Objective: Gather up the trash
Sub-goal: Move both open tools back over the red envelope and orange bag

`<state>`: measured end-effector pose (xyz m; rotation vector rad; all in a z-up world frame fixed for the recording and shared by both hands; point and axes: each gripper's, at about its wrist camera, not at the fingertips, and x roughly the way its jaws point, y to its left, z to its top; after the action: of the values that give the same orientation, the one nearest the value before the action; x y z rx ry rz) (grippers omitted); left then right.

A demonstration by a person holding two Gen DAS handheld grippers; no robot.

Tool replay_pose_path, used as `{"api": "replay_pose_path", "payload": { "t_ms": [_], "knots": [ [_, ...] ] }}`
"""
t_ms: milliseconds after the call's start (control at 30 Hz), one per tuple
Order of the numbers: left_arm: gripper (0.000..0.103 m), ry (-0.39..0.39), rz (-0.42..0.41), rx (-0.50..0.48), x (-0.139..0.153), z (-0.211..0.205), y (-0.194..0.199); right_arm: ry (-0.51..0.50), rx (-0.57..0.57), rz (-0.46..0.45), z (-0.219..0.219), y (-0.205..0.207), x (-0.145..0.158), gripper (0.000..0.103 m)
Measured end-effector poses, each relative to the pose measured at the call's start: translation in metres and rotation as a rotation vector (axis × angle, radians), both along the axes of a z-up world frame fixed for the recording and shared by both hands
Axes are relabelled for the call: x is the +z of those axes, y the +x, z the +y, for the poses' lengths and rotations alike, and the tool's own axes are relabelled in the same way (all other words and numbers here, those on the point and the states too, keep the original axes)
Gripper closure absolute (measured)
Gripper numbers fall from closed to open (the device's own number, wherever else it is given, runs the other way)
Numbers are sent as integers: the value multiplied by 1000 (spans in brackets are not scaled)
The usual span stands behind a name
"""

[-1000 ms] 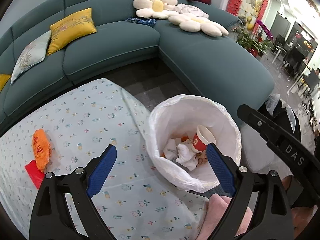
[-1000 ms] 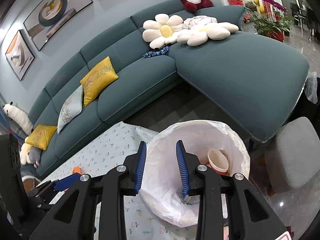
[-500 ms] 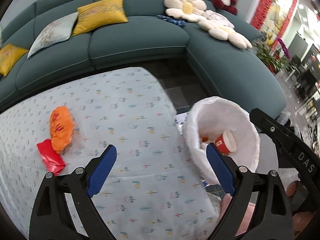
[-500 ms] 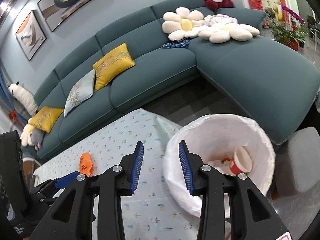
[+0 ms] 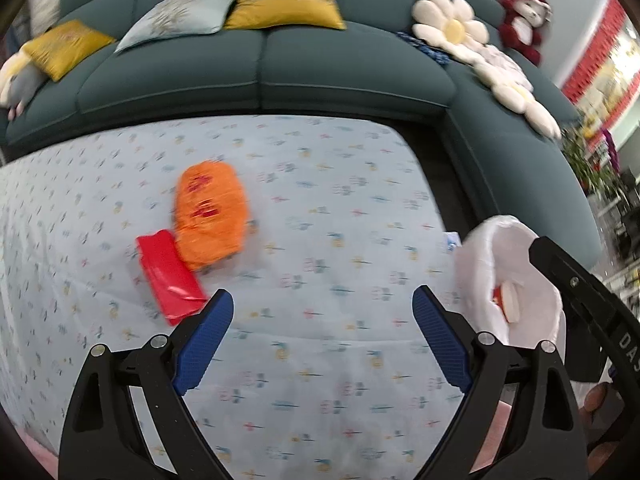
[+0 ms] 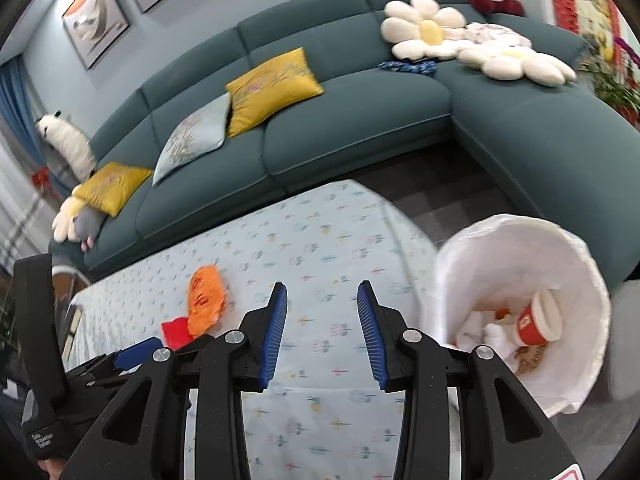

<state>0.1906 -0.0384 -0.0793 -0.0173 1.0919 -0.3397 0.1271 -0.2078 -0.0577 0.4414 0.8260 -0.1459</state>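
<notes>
Trash still on the table is an orange crumpled wrapper (image 5: 211, 214) and a red packet (image 5: 170, 278) touching its lower left edge; both lie on the patterned tablecloth (image 5: 340, 208), left of centre in the left wrist view and in the lower left of the right wrist view. A white-lined bin (image 6: 516, 308) stands just past the table's right edge, at the right of both views, holding a red paper cup (image 6: 538, 322) on its side among white crumpled paper.

The left gripper (image 5: 322, 334) is angled steeply down at the cloth from the bottom of its frame, its blue-padded tongs spread wide with nothing between them; the left pad's tip sits just beside the red packet's lower corner in the picture, and I cannot tell whether they touch. The right gripper (image 6: 322, 334) tilts down over the tablecloth at lower centre of its view, its tongs partly spread and parallel, with only bare cloth showing in the gap. It sits between the wrappers on its left and the bin on its right. A teal sofa (image 6: 340, 128) with yellow cushions fills the upper part of both frames.
</notes>
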Motion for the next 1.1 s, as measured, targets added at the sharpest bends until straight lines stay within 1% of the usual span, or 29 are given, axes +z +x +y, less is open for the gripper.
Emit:
{"api": "replay_pose_path", "payload": {
  "t_ms": [333, 600, 667, 700, 767, 1100],
  "knots": [
    [16, 9, 36, 99, -21, 58, 19, -6, 116, 45, 62, 39, -17, 67],
    [16, 5, 86, 162, -45, 91, 31, -10, 185, 82, 96, 64, -33, 67],
    [16, 2, 101, 175, -52, 97, 35, -11, 201, 97, 105, 71, -40, 66],
    [16, 0, 111, 185, -56, 101, 37, -11, 208, 104, 109, 75, -44, 62],
    [16, -5, 124, 195, -63, 107, 41, -13, 218, 114, 115, 82, -50, 60],
    [16, -29, 192, 243, -97, 130, 60, 2, 277, 198, 150, 123, -94, 59]
  ]
}}
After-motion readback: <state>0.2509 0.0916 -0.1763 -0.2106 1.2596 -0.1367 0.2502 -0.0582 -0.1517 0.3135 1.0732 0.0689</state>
